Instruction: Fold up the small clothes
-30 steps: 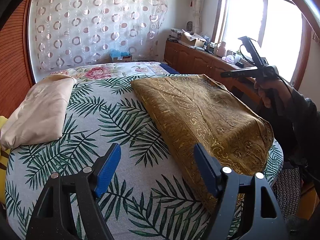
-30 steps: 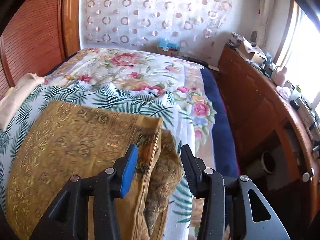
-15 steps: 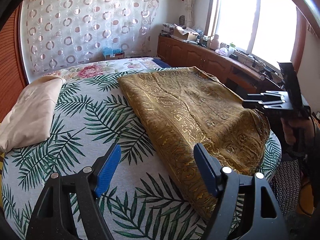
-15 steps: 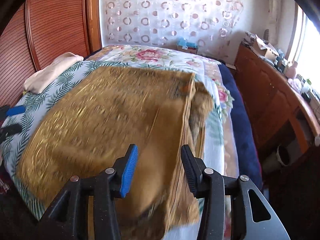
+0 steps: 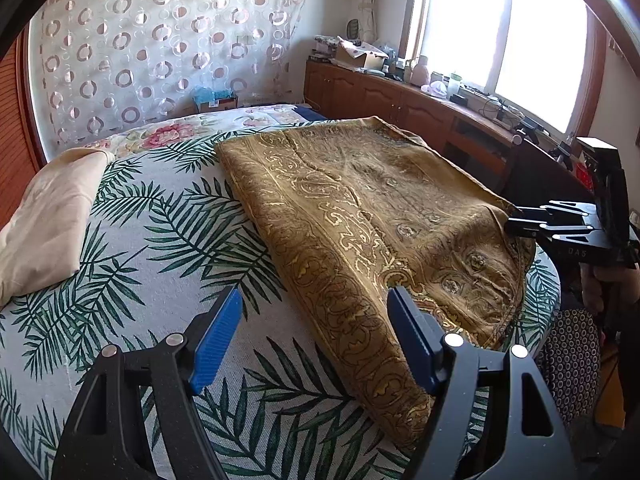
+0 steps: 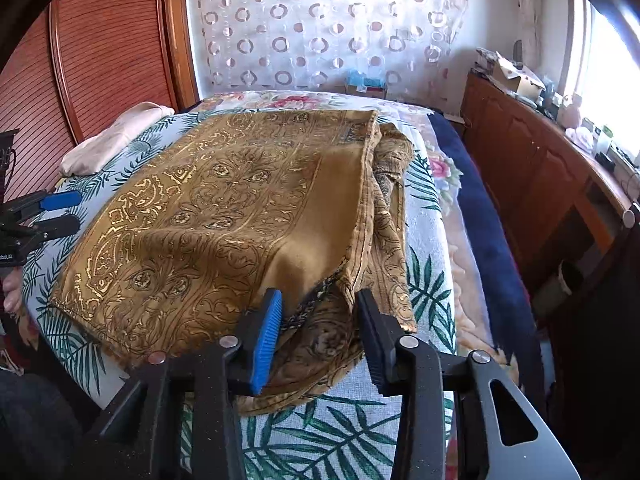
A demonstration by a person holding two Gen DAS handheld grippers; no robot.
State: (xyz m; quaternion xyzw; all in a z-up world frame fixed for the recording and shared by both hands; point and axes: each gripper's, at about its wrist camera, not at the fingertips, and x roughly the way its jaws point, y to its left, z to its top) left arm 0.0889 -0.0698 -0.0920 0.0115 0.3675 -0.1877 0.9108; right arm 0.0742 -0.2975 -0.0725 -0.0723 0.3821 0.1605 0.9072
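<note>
A gold patterned cloth (image 5: 360, 220) lies folded flat on the palm-leaf bed sheet (image 5: 160, 240). My left gripper (image 5: 314, 340) hovers open over the sheet at the cloth's near left edge, with nothing between its fingers. My right gripper (image 6: 320, 332) sits at the cloth's (image 6: 224, 216) near right corner. Its jaws are closing, and the raised corner layers lie between them without the pads pressing. The left wrist view shows the right gripper (image 5: 516, 222) side-on at that corner. In the right wrist view the left gripper (image 6: 66, 212) is at the far left.
A folded beige cloth (image 5: 48, 216) rests on the bed's left side. A wooden cabinet (image 5: 380, 96) with clutter runs under the window on the right. A navy blanket (image 6: 488, 240) edges the bed there. A ribbed wooden panel (image 6: 100, 60) stands on the left.
My right gripper moved along the cloth's right edge from the far corner to the near one, and its jaws narrowed. My left gripper drifted slightly and stayed open.
</note>
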